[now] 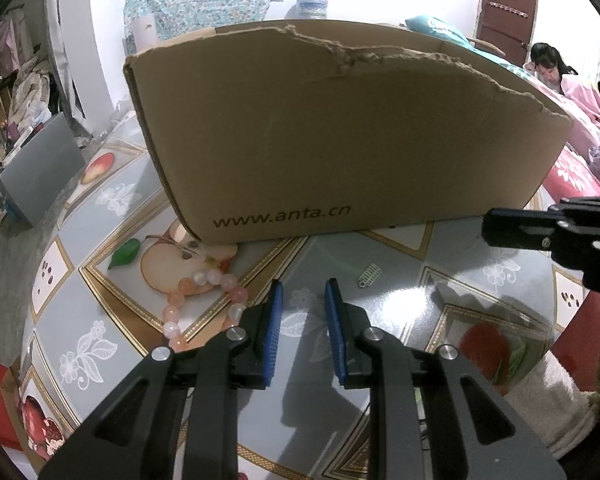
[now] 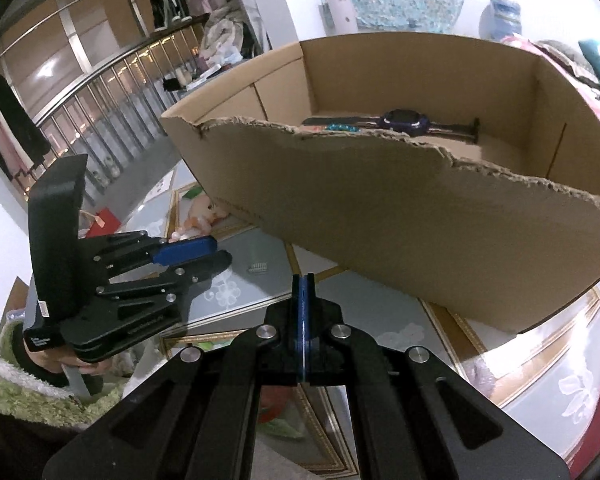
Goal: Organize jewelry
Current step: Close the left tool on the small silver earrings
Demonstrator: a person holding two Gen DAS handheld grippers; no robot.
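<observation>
A pink and white bead bracelet (image 1: 204, 300) lies on the table left of my left gripper (image 1: 302, 294), which is open and empty just above the tabletop. A small metal hair comb (image 1: 370, 275) lies ahead to the right; it also shows in the right wrist view (image 2: 258, 267). The torn cardboard box (image 1: 340, 136) stands behind them. In the right wrist view the box (image 2: 420, 216) holds a dark blue watch (image 2: 406, 121) and teal beads (image 2: 342, 127). My right gripper (image 2: 303, 280) is shut and empty, raised in front of the box. The left gripper (image 2: 204, 252) shows there at the left.
The table (image 1: 112, 240) has a glossy cover with a fruit and flower pattern. A grey box (image 1: 40, 168) sits on the floor at the left. A person (image 1: 552, 68) sits at the far right. A railing with clothes (image 2: 100, 80) stands behind.
</observation>
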